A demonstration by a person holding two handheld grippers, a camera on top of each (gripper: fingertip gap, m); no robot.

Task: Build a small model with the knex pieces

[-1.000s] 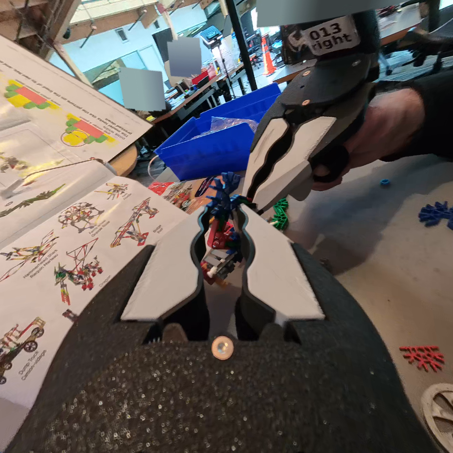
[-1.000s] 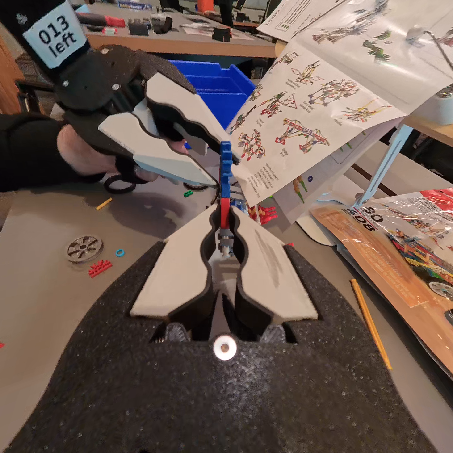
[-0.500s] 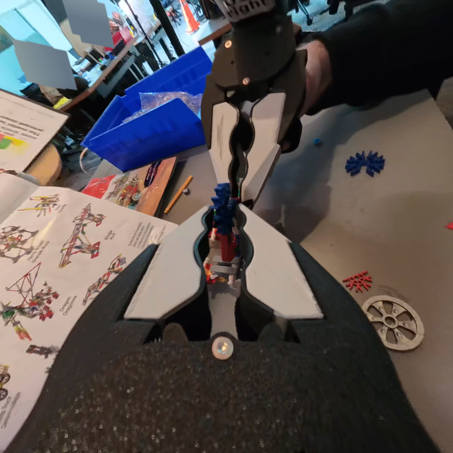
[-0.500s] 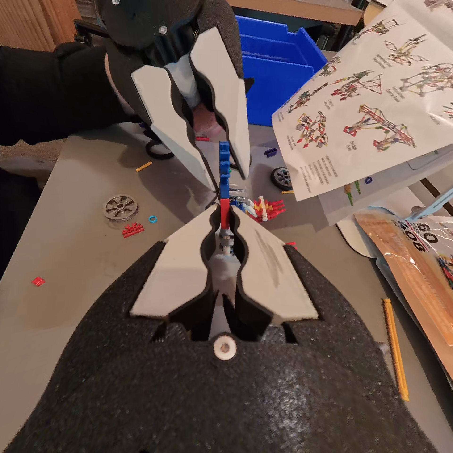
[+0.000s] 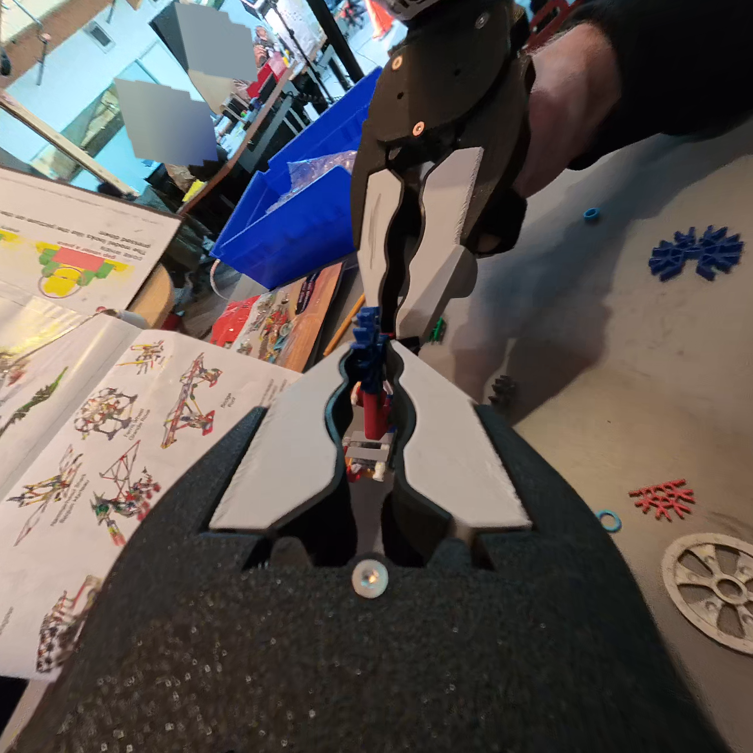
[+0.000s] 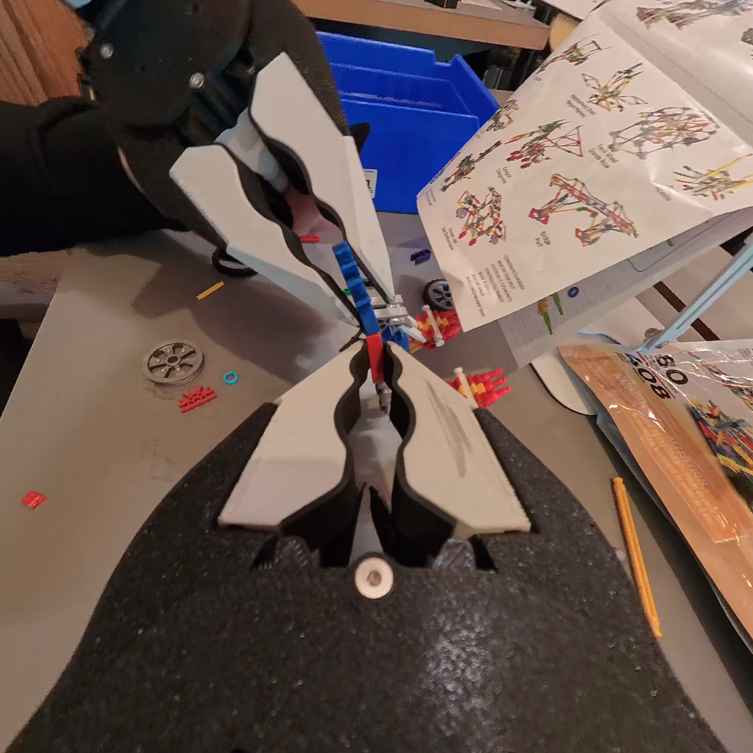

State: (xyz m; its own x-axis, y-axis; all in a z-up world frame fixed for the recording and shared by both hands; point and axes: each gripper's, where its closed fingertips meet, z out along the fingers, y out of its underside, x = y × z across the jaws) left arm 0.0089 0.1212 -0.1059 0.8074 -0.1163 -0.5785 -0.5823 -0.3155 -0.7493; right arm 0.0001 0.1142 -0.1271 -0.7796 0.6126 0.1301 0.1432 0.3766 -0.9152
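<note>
Toothed blue connector (image 6: 353,285) on red piece (image 6: 374,355) — pinched between both grippers.

Blue-and-red toy assembly (image 6: 368,322) pinched between both grippers.

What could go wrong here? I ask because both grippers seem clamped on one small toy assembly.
1. The left gripper and right gripper both pinch the small blue-and-red assembly by thin edges; opposing pulls might pop its pieces apart.
2. Held above the table, a slipped piece could drop among the red and yellow parts.
3. The instruction sheet overhangs nearby and could be bumped.
</note>
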